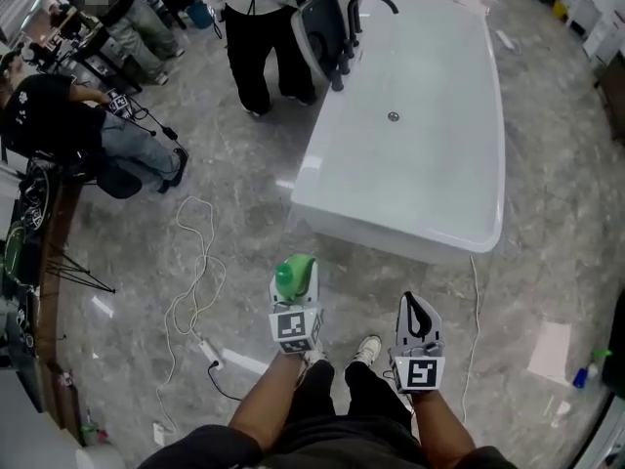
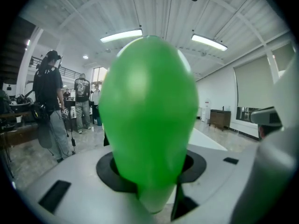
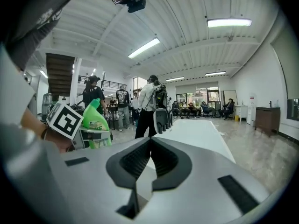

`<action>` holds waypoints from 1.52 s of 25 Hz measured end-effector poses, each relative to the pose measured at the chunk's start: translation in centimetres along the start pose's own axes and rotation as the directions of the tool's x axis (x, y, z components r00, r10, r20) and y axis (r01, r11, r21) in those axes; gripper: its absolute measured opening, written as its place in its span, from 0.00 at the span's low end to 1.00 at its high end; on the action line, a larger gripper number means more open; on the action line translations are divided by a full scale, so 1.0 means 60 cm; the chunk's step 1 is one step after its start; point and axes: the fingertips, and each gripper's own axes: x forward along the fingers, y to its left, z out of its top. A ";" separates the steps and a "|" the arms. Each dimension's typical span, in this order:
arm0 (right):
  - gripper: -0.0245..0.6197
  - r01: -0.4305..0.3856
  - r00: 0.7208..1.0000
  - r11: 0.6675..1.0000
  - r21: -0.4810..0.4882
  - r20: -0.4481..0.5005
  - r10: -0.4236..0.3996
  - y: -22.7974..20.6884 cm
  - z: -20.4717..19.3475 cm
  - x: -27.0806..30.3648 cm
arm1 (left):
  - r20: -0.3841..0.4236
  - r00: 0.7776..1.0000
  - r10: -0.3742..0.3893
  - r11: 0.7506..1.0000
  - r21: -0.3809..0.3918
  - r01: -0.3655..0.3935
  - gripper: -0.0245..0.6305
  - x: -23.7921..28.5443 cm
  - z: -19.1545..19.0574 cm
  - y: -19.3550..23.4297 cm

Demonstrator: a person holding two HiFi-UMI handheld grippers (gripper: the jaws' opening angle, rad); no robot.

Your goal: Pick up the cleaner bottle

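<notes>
The cleaner bottle (image 1: 291, 277) is green, and my left gripper (image 1: 296, 299) is shut on it, holding it in the air in front of the person's legs. In the left gripper view the bottle (image 2: 148, 120) fills the middle, pinched low between the two jaws. To its right in the head view, my right gripper (image 1: 419, 311) has its jaws together and nothing in them. The right gripper view shows those jaws (image 3: 150, 146) touching, with the bottle (image 3: 96, 123) and the left gripper's marker cube (image 3: 65, 120) off to the left.
A long white bathtub (image 1: 391, 229) with a black faucet (image 1: 368, 6) lies ahead on the grey marble floor. A white cable (image 1: 198, 262) and power strip (image 1: 209, 352) trail at the left. People stand and sit at the upper left. A small spray bottle (image 1: 587, 369) stands at the right.
</notes>
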 end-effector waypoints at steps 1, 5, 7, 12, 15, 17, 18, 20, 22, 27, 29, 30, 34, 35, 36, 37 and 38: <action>0.06 -0.003 1.000 1.000 0.001 0.016 0.003 -0.008 0.019 -0.011 | 0.002 1.000 -0.003 1.000 -0.003 0.003 0.31 -0.011 0.022 -0.013; 0.06 0.010 0.998 1.000 0.010 0.057 -0.011 -0.033 0.077 -0.042 | 0.010 1.000 -0.025 1.000 -0.009 0.026 0.31 -0.043 0.083 -0.064; 0.06 0.027 0.997 1.000 0.008 0.077 -0.027 -0.042 0.108 -0.049 | 0.013 0.999 -0.042 0.999 0.003 0.042 0.31 -0.054 0.102 -0.085; 0.06 0.068 0.990 0.998 0.016 0.124 -0.069 -0.070 0.153 -0.046 | 0.001 0.995 -0.098 0.994 0.041 0.098 0.31 -0.065 0.134 -0.114; 0.06 0.117 0.982 0.993 0.012 0.146 -0.118 -0.095 0.178 -0.036 | 0.005 0.992 -0.127 0.991 0.053 0.127 0.31 -0.056 0.162 -0.119; 0.06 0.153 0.976 0.988 0.012 0.152 -0.153 -0.106 0.192 -0.031 | 0.012 0.988 -0.155 0.987 0.051 0.155 0.31 -0.047 0.182 -0.122; 0.06 0.169 0.974 0.985 0.010 0.154 -0.169 -0.109 0.198 -0.029 | 0.016 0.985 -0.171 0.984 0.047 0.170 0.31 -0.044 0.193 -0.124; 0.06 0.197 0.967 0.980 0.008 0.162 -0.196 -0.116 0.211 -0.025 | 0.028 0.979 -0.202 0.979 0.047 0.201 0.31 -0.035 0.215 -0.129; 0.06 0.228 0.958 0.973 0.019 0.174 -0.228 -0.125 0.224 -0.015 | 0.038 0.971 -0.236 0.971 0.058 0.233 0.31 -0.023 0.246 -0.133; 0.06 0.298 0.946 0.954 -0.007 0.138 -0.294 -0.132 0.228 -0.002 | 0.057 0.949 -0.310 0.948 0.099 0.303 0.32 0.003 0.291 -0.144; 0.06 0.313 0.941 0.950 -0.016 0.139 -0.308 -0.131 0.242 0.008 | 0.066 0.943 -0.326 0.943 0.101 0.319 0.32 0.014 0.305 -0.140; 0.06 0.317 0.939 0.948 -0.025 0.149 -0.310 -0.128 0.254 0.013 | 0.073 0.940 -0.334 0.940 0.100 0.326 0.31 0.016 0.314 -0.139; 0.06 0.325 0.930 0.944 -0.049 0.199 -0.310 -0.127 0.295 0.015 | 0.075 0.939 -0.335 0.940 0.102 0.327 0.31 0.020 0.328 -0.138; 0.06 0.329 0.927 0.943 -0.045 0.205 -0.314 -0.128 0.300 0.013 | 0.076 0.941 -0.329 0.941 0.104 0.320 0.31 0.021 0.326 -0.136; 0.06 0.334 0.925 0.942 -0.042 0.207 -0.319 -0.126 0.302 0.009 | 0.078 0.942 -0.326 0.942 0.106 0.317 0.32 0.019 0.324 -0.134; 0.06 0.338 0.923 0.940 -0.039 0.207 -0.324 -0.123 0.302 0.006 | 0.079 0.943 -0.324 0.943 0.107 0.315 0.31 0.016 0.321 -0.131; 0.06 0.341 0.922 0.939 -0.039 0.206 -0.326 -0.121 0.301 0.004 | 0.079 0.945 -0.318 0.945 0.107 0.310 0.32 0.014 0.320 -0.129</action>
